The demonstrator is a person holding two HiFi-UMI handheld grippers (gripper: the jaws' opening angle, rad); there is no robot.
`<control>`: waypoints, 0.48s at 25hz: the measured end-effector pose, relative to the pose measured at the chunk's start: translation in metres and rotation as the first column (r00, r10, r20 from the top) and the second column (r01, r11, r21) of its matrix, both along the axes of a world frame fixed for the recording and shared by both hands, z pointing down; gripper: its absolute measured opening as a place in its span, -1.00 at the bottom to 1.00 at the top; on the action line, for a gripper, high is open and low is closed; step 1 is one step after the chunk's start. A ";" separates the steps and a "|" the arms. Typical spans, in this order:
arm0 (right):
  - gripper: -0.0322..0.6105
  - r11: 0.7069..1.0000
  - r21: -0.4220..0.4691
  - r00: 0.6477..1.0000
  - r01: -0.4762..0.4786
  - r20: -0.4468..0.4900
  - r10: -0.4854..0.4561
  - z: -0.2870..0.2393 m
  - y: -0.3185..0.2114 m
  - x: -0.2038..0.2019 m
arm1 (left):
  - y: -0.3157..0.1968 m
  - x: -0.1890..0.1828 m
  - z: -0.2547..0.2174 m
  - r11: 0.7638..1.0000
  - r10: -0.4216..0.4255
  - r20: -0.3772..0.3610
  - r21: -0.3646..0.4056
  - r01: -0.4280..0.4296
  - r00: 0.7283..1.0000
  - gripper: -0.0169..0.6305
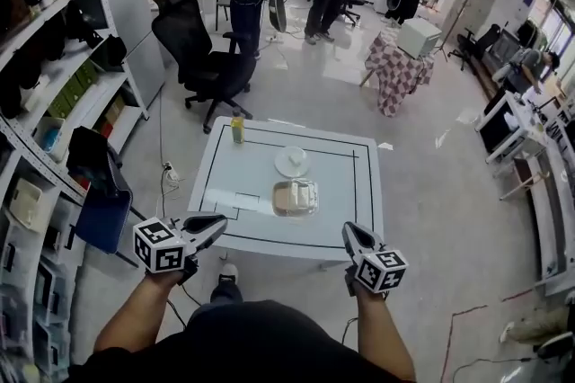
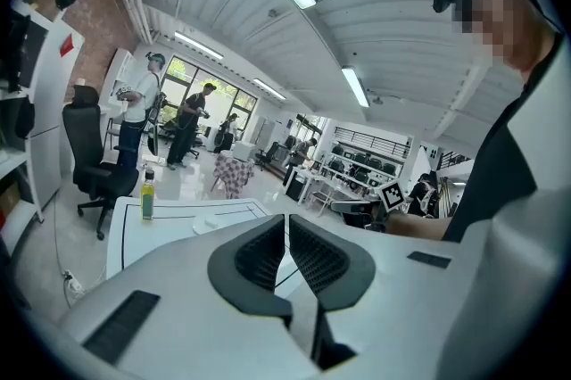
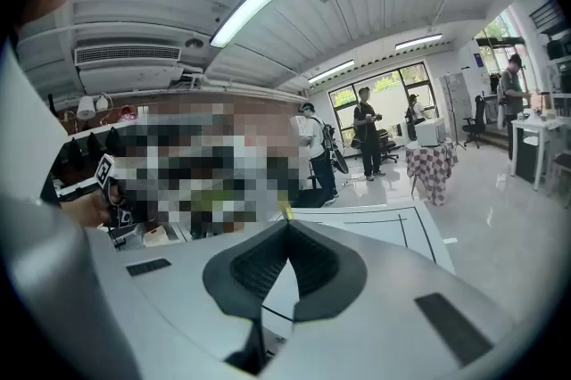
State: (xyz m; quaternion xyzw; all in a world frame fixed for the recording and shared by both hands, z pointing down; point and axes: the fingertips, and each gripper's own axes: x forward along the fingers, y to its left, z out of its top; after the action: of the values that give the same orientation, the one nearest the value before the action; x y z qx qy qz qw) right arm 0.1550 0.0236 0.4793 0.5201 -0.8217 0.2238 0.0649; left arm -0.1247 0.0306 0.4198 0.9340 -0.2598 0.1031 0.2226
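A white table (image 1: pixel 350 192) with a black outline stands in front of me. On it are a small bottle of yellow liquid (image 1: pixel 237 129), a white plate (image 1: pixel 292 161) and a clear box holding something beige (image 1: pixel 296 198). My left gripper (image 1: pixel 218 222) hovers at the table's near left edge, shut and empty. My right gripper (image 1: pixel 349 232) hovers over the near right edge, also shut with nothing in it. In the left gripper view the jaws (image 2: pixel 285 221) meet at their tips, with the bottle (image 2: pixel 147 195) far left. In the right gripper view the gripper (image 3: pixel 285 225) is closed above the table (image 3: pixel 393 222).
A black office chair (image 1: pixel 202 57) stands behind the table. Shelves (image 1: pixel 54 102) line the left wall, with a blue seat (image 1: pixel 103 206) beside them. Several people stand at the back. A checkered-cloth table (image 1: pixel 395 71) carries a white box. Desks (image 1: pixel 512 129) fill the right side.
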 end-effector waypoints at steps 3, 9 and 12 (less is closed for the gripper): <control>-0.86 1.000 -0.011 1.000 -0.022 0.005 0.022 -0.001 -0.016 -0.008 | -0.029 -0.002 0.003 0.999 0.038 0.001 0.011 -0.038 0.999 -0.85; -0.86 0.996 -0.036 0.996 -0.084 0.007 0.085 0.000 -0.066 -0.031 | -0.104 -0.020 0.003 0.994 0.105 -0.009 0.010 -0.105 0.994 -0.85; -0.86 0.993 -0.051 0.994 -0.103 0.018 0.104 0.006 -0.092 -0.052 | -0.140 -0.032 0.006 0.991 0.135 -0.009 0.000 -0.135 0.991 -0.85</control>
State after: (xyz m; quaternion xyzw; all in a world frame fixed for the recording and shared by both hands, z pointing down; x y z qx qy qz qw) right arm 0.1032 -0.0685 0.4848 0.5577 -0.7885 0.2527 0.0576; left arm -0.1570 -0.1098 0.4262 0.9498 -0.1951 0.1136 0.2166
